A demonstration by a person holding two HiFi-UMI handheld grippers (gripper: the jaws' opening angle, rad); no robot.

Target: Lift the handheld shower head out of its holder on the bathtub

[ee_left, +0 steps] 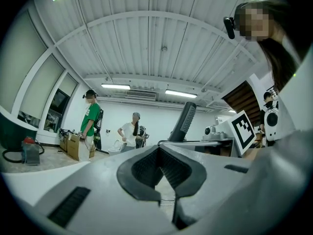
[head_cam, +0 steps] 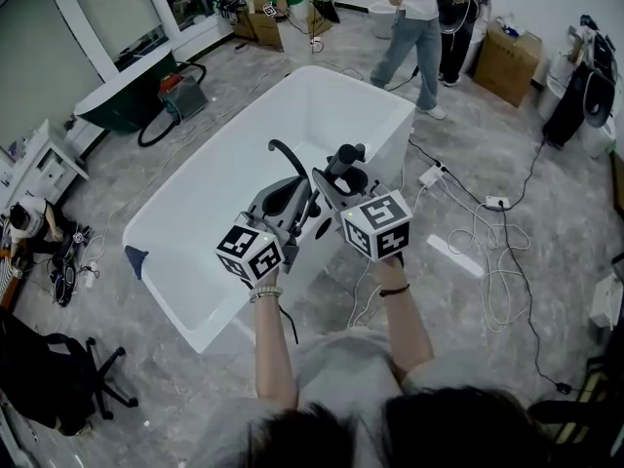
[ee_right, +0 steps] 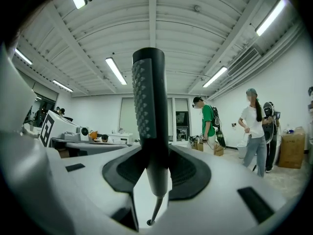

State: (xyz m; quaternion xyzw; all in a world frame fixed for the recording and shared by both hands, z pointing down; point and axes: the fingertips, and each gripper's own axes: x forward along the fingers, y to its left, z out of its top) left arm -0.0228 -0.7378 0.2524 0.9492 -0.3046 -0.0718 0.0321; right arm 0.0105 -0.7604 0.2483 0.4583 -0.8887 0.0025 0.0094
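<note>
The dark grey handheld shower head [ee_right: 149, 102] stands upright between the jaws of my right gripper [ee_right: 155, 173], which is shut on its handle. Its thin hose [ee_right: 155, 208] hangs down to a hole in the rim below. In the head view the right gripper [head_cam: 338, 183] holds the shower head [head_cam: 349, 156] over the near rim of the white bathtub [head_cam: 185, 252]. My left gripper [head_cam: 291, 201] hovers just to its left, its pads meeting at the tips with nothing between them [ee_left: 159, 164]. The left gripper view also shows the shower head [ee_left: 184, 121].
A black curved spout [head_cam: 285, 152] rises from the tub rim beside the grippers. Cables and a power strip [head_cam: 432, 175] lie on the floor to the right. People [head_cam: 414, 27], cardboard boxes [head_cam: 507, 61], a green tub [head_cam: 122, 100] and an office chair [head_cam: 58, 378] surround the bathtub.
</note>
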